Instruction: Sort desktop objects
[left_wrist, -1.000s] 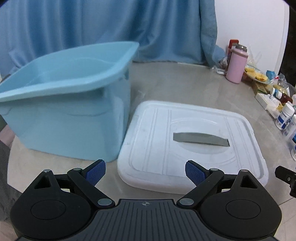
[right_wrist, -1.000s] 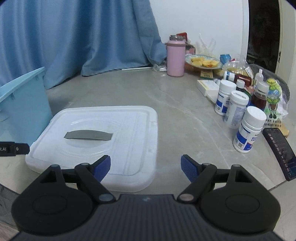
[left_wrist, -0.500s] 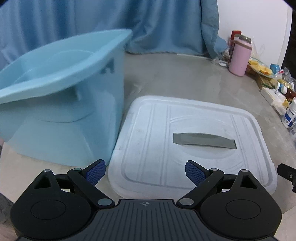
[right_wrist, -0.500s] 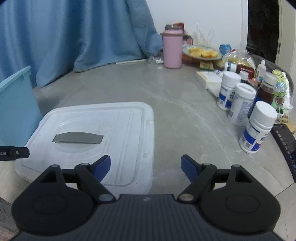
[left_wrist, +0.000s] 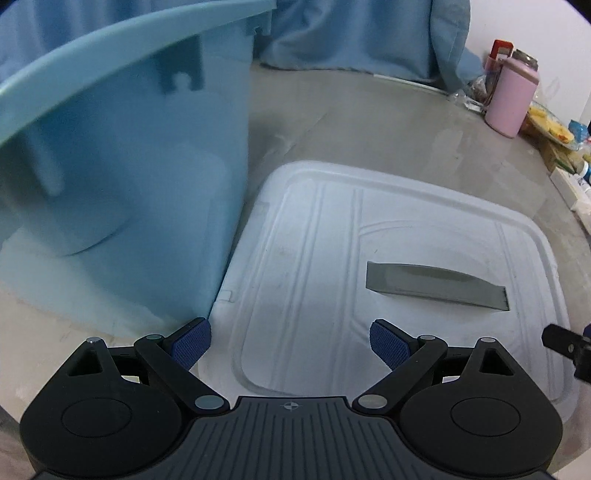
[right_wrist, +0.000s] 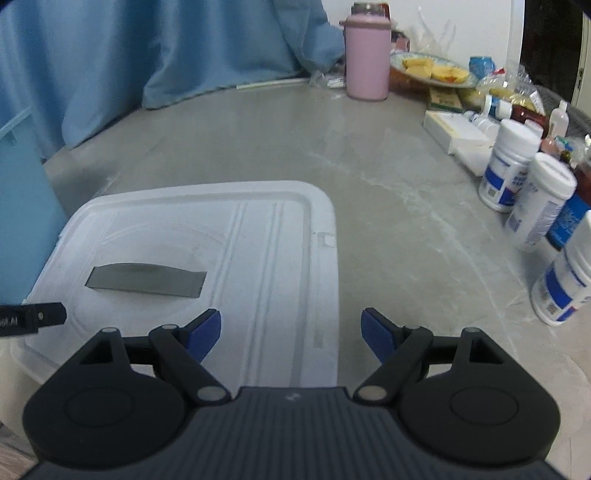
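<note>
I have both grippers, left gripper and right gripper, angled down over the white lid, jaws wide and empty; blue bin crowds its left edge, bare tabletop lies right

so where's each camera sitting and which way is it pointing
Left wrist view: sits on the left gripper, angled down at the white lid's left part beside the blue bin; shows its own open blue-padded fingers, and a tip of the right gripper at the right edge.
Right wrist view: sits on the right gripper, angled down at the lid's right edge, with white bottles to the right; shows its own open fingers, and a tip of the left gripper at the left edge.
Shared: lid, its grey handle, bin, pink flask, grey table.
</note>
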